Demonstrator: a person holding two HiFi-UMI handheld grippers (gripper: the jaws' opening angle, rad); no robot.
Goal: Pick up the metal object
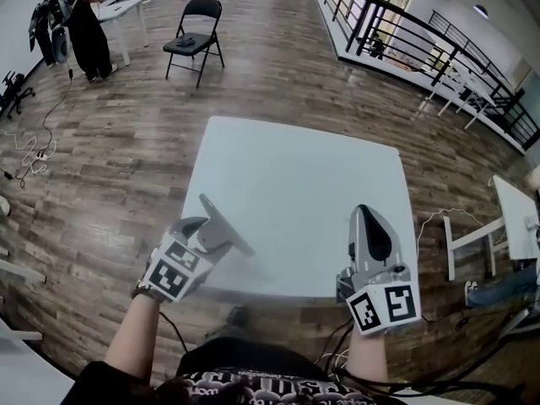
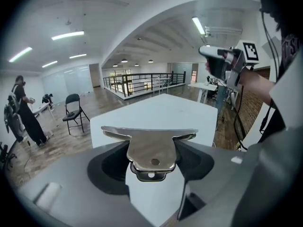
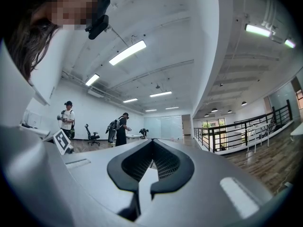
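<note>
White table point(image 1: 295, 184) | metal object point(image 2: 151, 148) clamped in left gripper point(image 1: 211, 236), raised

Head view looks steeply down on the table point(image 1: 295, 192); left gripper view, low and close, shares it.

Wood-plank floor point(image 1: 126, 142) surrounds the white tabletop point(image 1: 295, 184); a black folding chair point(image 1: 196, 36) stands beyond its far left corner, black railing point(image 1: 405, 32) farther right.

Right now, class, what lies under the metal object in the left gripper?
Under the metal object, gripped in the left gripper, only bare white table shows. The patch of tabletop directly behind the metal is covered, so unseen.
</note>
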